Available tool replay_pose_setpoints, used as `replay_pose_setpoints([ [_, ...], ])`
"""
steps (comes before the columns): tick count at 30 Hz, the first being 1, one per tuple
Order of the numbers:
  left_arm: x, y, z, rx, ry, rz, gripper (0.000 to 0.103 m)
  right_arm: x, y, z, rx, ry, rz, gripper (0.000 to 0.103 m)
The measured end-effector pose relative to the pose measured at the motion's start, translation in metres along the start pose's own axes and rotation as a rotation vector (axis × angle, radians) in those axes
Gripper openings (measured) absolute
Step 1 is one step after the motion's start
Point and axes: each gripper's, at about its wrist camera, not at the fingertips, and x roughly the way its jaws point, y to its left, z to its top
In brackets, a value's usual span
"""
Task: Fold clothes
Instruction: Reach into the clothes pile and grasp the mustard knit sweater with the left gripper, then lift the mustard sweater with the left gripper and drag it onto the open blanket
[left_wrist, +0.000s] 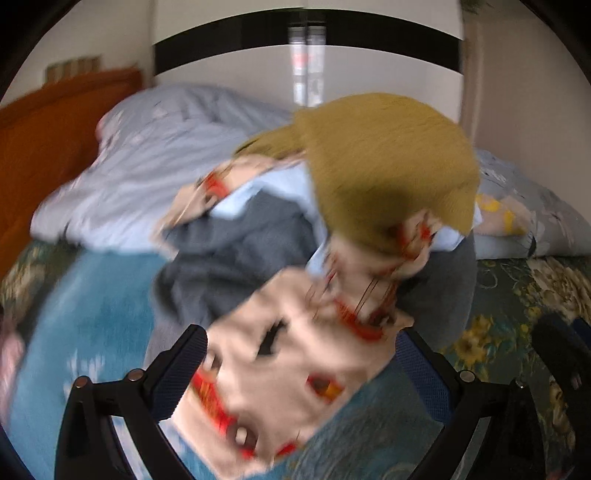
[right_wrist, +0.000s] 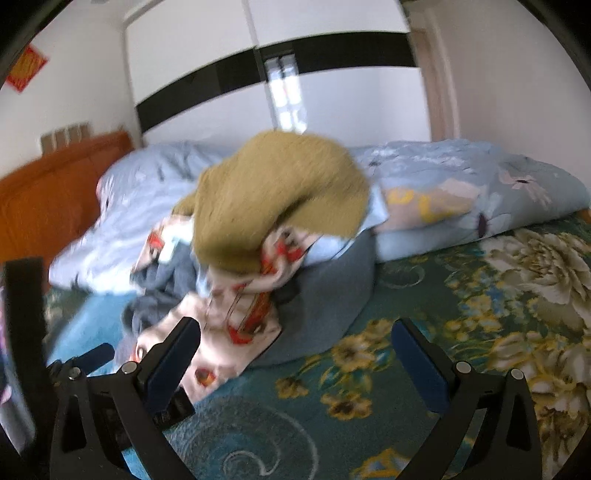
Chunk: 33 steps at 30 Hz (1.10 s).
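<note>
**Loose pile, wide-open grippers: the wrong layer may come up**

The chief risk is a tangled pick. The cream printed garment (left_wrist: 280, 373) trails from under the heap toward the left gripper (left_wrist: 299, 369), and its upper part looks pinned beneath the olive knitted garment (right_wrist: 273, 206); pulling on the cream cloth could drag the whole pile of clothes (left_wrist: 295, 221) over or spill it off the grey garment (left_wrist: 236, 258) underneath. Both frames are motion-blurred, so I may be misreading which layer lies over which.

The left gripper is released, its jaws spread wide with the cream cloth lying between them but not pinched. The right gripper (right_wrist: 295, 354) is likewise released and grasps nothing, hovering over the green floral bedspread (right_wrist: 480, 295) just beside the pile.

The clothes sit crumpled mid-bed, unfolded, in front of a pale blue duvet (left_wrist: 166, 147) and an orange headboard (left_wrist: 55, 129).
</note>
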Motion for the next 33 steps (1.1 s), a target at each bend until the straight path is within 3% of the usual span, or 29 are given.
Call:
replay_pose_setpoints([
  [8, 0.039, -0.061, 0.074, 0.143, 0.008, -0.046, 0.103, -0.008, -0.053, 0.009, 0.147, -0.011, -0.099, 0.103],
  [14, 0.069, -0.11, 0.102, 0.339, -0.026, 0.129, 0.1, -0.008, -0.075, 0.006, 0.207, -0.002, -0.119, 0.103],
  [16, 0.076, -0.114, 0.112, 0.344, -0.006, 0.151, 0.076, -0.005, -0.076, 0.004, 0.208, 0.01, -0.116, 0.103],
  [18, 0.069, -0.107, 0.119, 0.274, -0.006, 0.08, 0.039, -0.002, -0.076, 0.001, 0.208, 0.026, -0.109, 0.103],
  [20, 0.061, -0.099, 0.127, 0.24, -0.015, 0.064, 0.019, 0.0, -0.075, 0.0, 0.212, 0.037, -0.099, 0.103],
  [23, 0.029, -0.095, 0.143, 0.251, -0.099, 0.075, 0.016, 0.0, -0.074, -0.001, 0.216, 0.038, -0.085, 0.103],
  [26, -0.02, -0.073, 0.179, 0.152, -0.201, 0.049, 0.015, -0.003, -0.07, 0.0, 0.21, 0.02, -0.077, 0.103],
  [30, -0.11, -0.045, 0.215, 0.089, -0.379, 0.053, 0.015, -0.007, -0.062, 0.002, 0.198, 0.005, -0.068, 0.103],
  [33, -0.186, -0.008, 0.201, 0.026, -0.46, 0.041, 0.015, -0.011, -0.054, 0.004, 0.188, -0.011, -0.049, 0.103],
])
